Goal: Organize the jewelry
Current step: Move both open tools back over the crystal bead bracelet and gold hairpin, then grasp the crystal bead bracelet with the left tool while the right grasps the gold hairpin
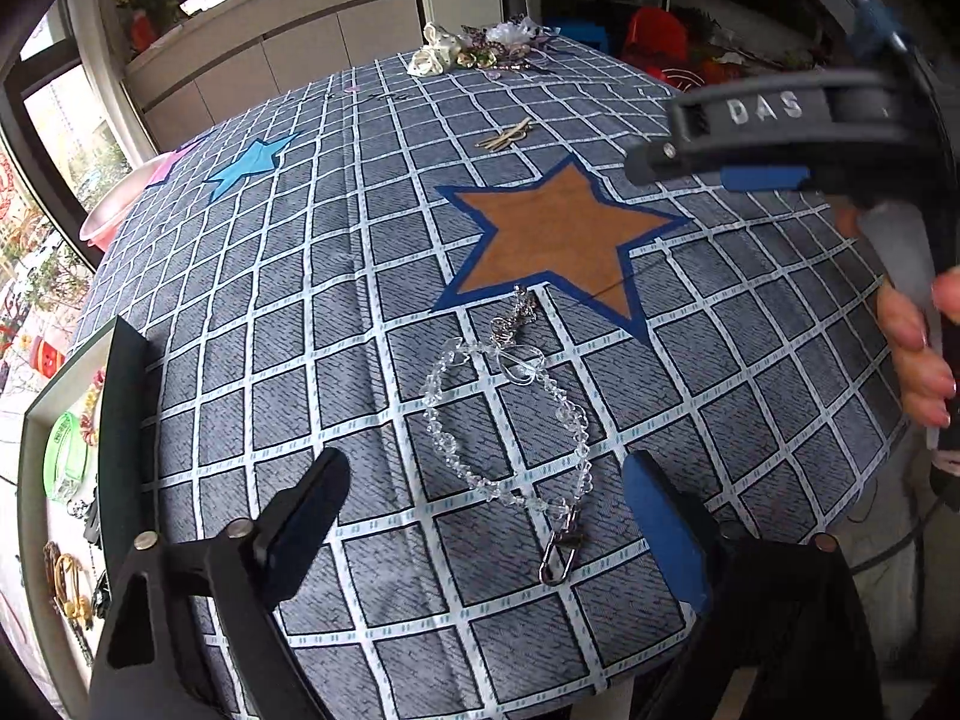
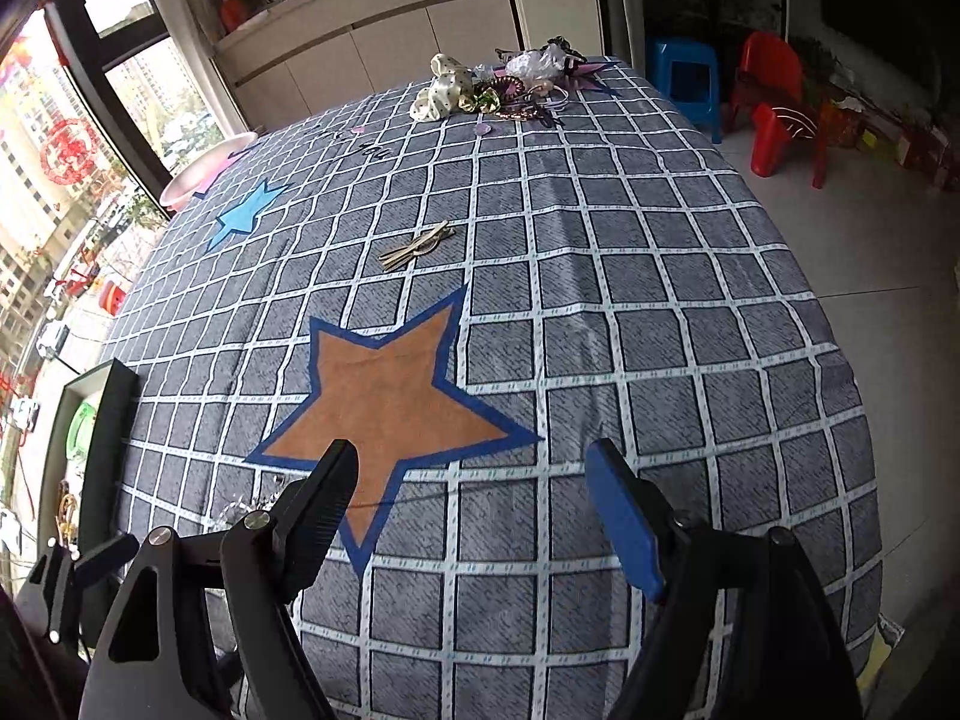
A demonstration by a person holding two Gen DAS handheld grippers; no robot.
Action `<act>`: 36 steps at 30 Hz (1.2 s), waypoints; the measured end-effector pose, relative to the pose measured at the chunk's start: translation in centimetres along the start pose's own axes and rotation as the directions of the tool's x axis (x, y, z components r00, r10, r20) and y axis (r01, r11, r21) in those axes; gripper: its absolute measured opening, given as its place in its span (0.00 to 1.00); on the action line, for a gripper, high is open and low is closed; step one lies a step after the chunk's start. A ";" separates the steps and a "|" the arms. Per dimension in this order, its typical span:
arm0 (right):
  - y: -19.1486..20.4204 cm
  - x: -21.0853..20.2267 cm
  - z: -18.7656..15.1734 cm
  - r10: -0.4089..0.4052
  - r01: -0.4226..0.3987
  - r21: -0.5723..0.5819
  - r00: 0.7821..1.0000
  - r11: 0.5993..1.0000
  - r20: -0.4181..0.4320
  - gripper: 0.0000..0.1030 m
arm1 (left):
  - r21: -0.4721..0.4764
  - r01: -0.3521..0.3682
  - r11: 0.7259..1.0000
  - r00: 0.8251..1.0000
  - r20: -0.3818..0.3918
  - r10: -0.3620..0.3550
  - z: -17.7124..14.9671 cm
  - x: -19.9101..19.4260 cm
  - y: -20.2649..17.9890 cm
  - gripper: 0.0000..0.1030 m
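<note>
A clear crystal bead chain [image 1: 505,420] with a metal clasp lies on the checked tablecloth, just below the orange star [image 1: 555,240]. My left gripper [image 1: 486,501] is open and hovers over the chain, one finger on each side, not touching it. My right gripper [image 2: 471,495] is open and empty above the orange star [image 2: 390,402]; it also shows at the right of the left wrist view [image 1: 750,144]. Only a glint of the chain [image 2: 240,507] shows behind its left finger. A dark jewelry tray [image 1: 129,420] with bracelets and a green bangle sits at the table's left edge.
Gold hair clips [image 1: 507,135] lie beyond the star. A pile of ribbons and hair accessories [image 1: 480,51] sits at the far edge. A pink bowl [image 2: 204,171] is at the far left. Red chairs [image 2: 774,114] and a blue stool stand on the floor to the right.
</note>
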State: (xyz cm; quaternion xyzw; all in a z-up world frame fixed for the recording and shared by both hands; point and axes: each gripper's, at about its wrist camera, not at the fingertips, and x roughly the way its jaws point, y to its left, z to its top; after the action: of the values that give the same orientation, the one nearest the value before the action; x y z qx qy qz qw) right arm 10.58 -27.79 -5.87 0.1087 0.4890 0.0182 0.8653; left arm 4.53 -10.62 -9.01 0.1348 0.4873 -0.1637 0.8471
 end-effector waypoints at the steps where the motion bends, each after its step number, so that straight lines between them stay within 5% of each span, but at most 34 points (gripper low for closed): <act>1: 0.1 0.5 0.6 0.002 -0.002 -0.001 1.000 1.000 -0.001 0.78 | -0.003 0.001 1.000 1.000 -0.008 -0.001 0.1 0.5 -0.2 0.94; 13: 2.0 8.4 7.3 0.025 -0.024 0.022 0.999 0.999 -0.037 0.78 | -0.051 0.002 0.999 1.000 -0.013 -0.002 1.4 1.7 0.6 0.94; 21: 4.8 10.9 9.9 -0.074 0.074 -0.020 0.997 0.997 -0.001 0.71 | -0.083 0.035 0.996 0.999 -0.014 -0.037 1.2 2.0 1.2 0.91; 24: 6.3 11.3 9.8 -0.148 0.148 -0.097 0.989 0.984 0.016 0.51 | -0.067 0.046 0.997 0.999 -0.006 -0.047 1.1 1.7 0.7 0.81; 27: 6.4 11.1 9.6 -0.136 0.137 -0.113 0.990 0.984 0.023 0.20 | -0.038 0.063 0.997 0.998 0.002 -0.063 1.1 1.1 -0.1 0.64; 29: 6.0 10.8 9.5 -0.099 0.100 -0.106 0.995 0.989 0.016 0.10 | -0.025 0.076 0.997 0.997 0.006 -0.076 1.2 0.9 -0.4 0.35; 32: 4.8 9.7 8.8 -0.030 0.030 -0.070 1.000 0.997 0.004 0.10 | -0.031 0.100 0.994 0.995 0.007 -0.100 1.2 0.7 0.0 0.20; 36: 3.0 7.7 7.2 0.026 -0.026 -0.023 1.000 0.999 0.006 0.10 | -0.110 0.183 0.977 0.983 -0.003 -0.185 1.1 0.6 1.9 0.20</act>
State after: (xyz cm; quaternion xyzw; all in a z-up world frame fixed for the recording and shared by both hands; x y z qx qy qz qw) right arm 20.92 -25.02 -8.11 0.1054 0.4845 0.0347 0.8677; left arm 6.46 -9.44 -8.81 0.0436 0.5116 -0.2135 0.8311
